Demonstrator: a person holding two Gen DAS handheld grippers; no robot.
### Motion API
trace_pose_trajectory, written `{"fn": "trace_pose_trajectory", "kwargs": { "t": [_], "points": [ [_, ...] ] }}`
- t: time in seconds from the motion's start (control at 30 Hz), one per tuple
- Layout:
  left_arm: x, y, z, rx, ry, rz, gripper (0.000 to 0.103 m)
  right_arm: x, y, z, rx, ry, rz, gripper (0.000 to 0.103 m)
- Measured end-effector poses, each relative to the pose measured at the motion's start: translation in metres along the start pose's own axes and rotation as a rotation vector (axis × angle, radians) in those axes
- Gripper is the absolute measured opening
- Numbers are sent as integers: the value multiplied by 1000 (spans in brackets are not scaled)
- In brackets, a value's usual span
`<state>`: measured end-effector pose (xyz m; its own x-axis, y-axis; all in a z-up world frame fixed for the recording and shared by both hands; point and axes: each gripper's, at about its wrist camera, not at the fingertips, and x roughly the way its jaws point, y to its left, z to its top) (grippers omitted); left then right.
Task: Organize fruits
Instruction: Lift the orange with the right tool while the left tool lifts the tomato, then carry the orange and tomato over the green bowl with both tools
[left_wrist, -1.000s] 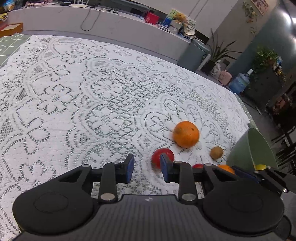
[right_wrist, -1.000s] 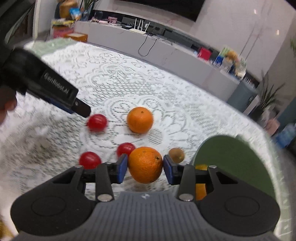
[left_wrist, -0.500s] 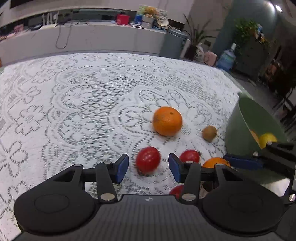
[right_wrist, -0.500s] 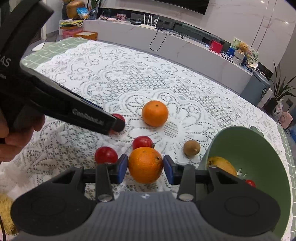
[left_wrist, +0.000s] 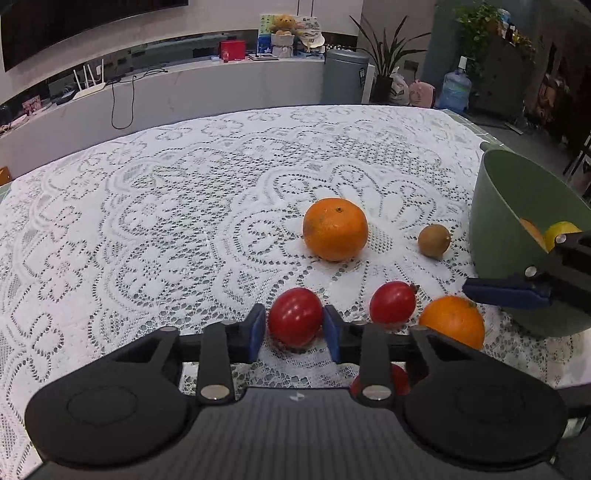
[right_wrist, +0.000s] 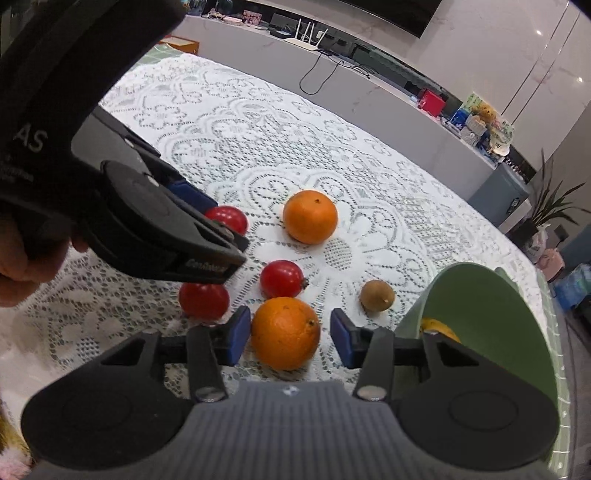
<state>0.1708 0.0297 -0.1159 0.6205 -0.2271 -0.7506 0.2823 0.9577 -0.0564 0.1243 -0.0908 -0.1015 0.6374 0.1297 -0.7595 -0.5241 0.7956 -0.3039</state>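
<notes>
Now the left gripper (left_wrist: 294, 328) closes on a round tomato (left_wrist: 295, 316) (no long axis), right fingers (right_wrist: 239, 338) flanking an orange (right_wrist: 285, 333).

White letters "AS" on left claw (right_wrist: 221, 218) body — finger print perhaps "GenRobot", blurred

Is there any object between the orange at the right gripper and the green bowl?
Nothing visible blocks it. The orange lies between the right gripper fingers, the green bowl is just right of it, and the kiwi lies farther back, off that path.

White lace tablecloth (left_wrist: 147, 221), grey bin (left_wrist: 345, 75), potted plant (left_wrist: 384, 62) — water jug (left_wrist: 456, 90)
</notes>
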Motion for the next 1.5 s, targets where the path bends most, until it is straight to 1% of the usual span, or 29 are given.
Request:
{"fn": "trace_pose_trajectory", "kwargs": {
  "t": [0.17,0.33,0.5,0.57,0.77,0.9,1.07,1.2,1.3,1.4,1.5],
  "points": [
    [-1,4,0,-29,-9,0,33,-1,0,0,2,-6,-10,37],
    [-12,12,1,-92,-46,-17,33,-7,-9,-2,56,-38,-10,37],
    [-36,21,-2,-190,-100,-52,33,-22,-18,-2,120,-121,-26,37],
    [-45,21,-3,-217,-120,-61,33,-31,-21,-3,144,-172,-31,37],
    [-69,12,0,-231,-172,-67,33,-60,-29,-4,190,-310,-75,37],
    [-81,-3,4,-239,-192,-94,33,-78,-43,-10,251,-357,-104,37],
    [-94,-32,12,-195,-213,-132,33,-102,-69,-23,362,-376,-147,37],
    [-99,-61,22,-136,-214,-161,33,-112,-97,-36,473,-357,-164,37],
    [-95,-82,28,-89,-202,-175,33,-115,-117,-46,549,-335,-188,37],
    [-88,-102,32,-36,-182,-188,33,-115,-132,-55,587,-315,-224,37],
    [-77,-119,35,17,-155,-195,33,-107,-146,-62,635,-287,-221,37]
  ]
}}
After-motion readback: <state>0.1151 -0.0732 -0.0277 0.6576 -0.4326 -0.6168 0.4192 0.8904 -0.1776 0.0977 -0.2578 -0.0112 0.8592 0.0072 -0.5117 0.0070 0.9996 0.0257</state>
